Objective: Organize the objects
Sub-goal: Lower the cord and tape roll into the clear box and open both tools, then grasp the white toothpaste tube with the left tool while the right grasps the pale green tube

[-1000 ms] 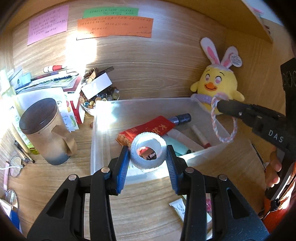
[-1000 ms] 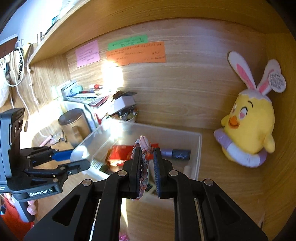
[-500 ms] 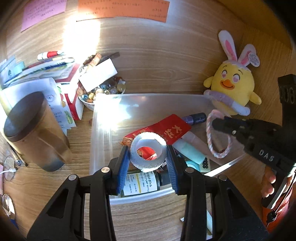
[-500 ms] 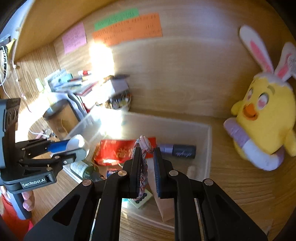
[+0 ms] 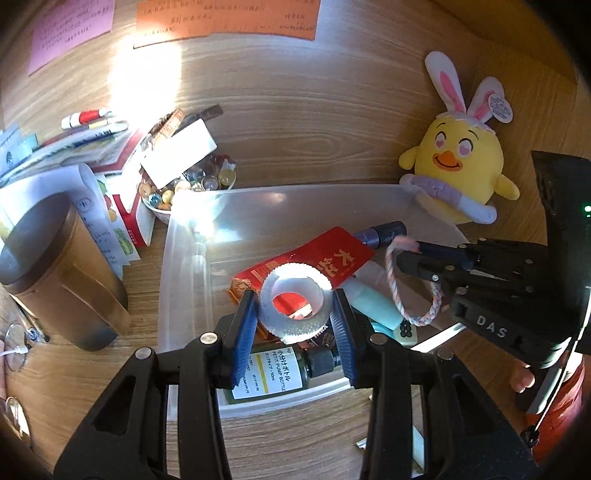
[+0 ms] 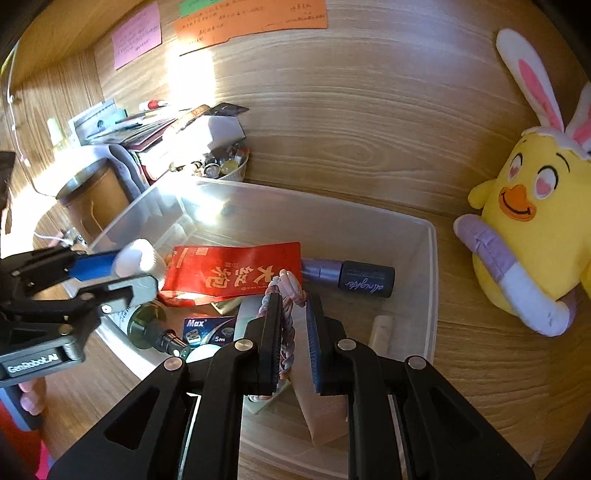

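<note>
My left gripper (image 5: 295,314) is shut on a white tape roll (image 5: 295,308) and holds it above the clear plastic bin (image 5: 184,266). My right gripper (image 6: 293,317) holds a pink and white braided rope ring (image 6: 286,332) over the same bin (image 6: 430,258); its jaws stand slightly apart and the ring hangs against the left finger. The ring also shows in the left wrist view (image 5: 413,291). In the bin lie a red packet (image 6: 232,271), a purple tube (image 6: 351,277), a green pump bottle (image 5: 269,373) and a razor-blade pack (image 6: 207,330).
A yellow chick plush (image 6: 532,229) sits right of the bin. A brown lidded cup (image 5: 55,273), a bowl of marbles (image 5: 184,184), papers and pens (image 5: 85,122) stand to the left. Sticky notes (image 5: 225,16) hang on the wooden back wall.
Both grippers have moved forward and down over the bin with their loads. The right gripper's jaws have parted a little around the rope ring.
</note>
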The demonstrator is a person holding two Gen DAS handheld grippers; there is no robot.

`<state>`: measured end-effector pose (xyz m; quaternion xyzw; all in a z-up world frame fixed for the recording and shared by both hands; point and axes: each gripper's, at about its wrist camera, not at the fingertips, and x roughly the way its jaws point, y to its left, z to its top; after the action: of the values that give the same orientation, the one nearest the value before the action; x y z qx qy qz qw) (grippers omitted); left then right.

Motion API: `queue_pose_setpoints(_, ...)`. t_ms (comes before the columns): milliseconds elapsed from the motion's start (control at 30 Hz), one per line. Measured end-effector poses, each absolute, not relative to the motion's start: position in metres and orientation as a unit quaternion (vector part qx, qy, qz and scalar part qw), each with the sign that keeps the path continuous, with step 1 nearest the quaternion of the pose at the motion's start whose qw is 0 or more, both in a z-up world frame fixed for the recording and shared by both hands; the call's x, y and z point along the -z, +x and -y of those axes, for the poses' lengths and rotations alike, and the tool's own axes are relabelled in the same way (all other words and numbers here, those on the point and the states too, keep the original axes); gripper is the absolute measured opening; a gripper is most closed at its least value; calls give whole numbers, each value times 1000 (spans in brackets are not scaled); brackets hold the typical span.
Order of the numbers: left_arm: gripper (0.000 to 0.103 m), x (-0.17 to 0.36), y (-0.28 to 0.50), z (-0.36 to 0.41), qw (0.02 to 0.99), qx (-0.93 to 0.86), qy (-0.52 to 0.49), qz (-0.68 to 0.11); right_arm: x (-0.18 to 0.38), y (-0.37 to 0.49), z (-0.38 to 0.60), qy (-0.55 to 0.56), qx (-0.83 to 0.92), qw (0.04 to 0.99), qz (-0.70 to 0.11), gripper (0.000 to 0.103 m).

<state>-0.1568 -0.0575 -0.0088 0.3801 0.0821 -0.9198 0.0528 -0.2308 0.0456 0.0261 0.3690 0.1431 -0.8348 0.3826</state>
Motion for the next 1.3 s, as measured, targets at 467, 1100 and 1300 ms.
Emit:
queue_pose_setpoints(467,59,-11,-127,50,46,929,356,-90,-52,-215,-59,339,855,367,-141,51)
queue_pose_setpoints(1100,59,29,-80,11,-7,910,408,-75,-45,-141,-94,340,841,402,-124,64)
queue_pose_setpoints(1300,59,46,-72,-4,-26,899,430,-79,-23,-128,-96,363,833,395,-136,64)
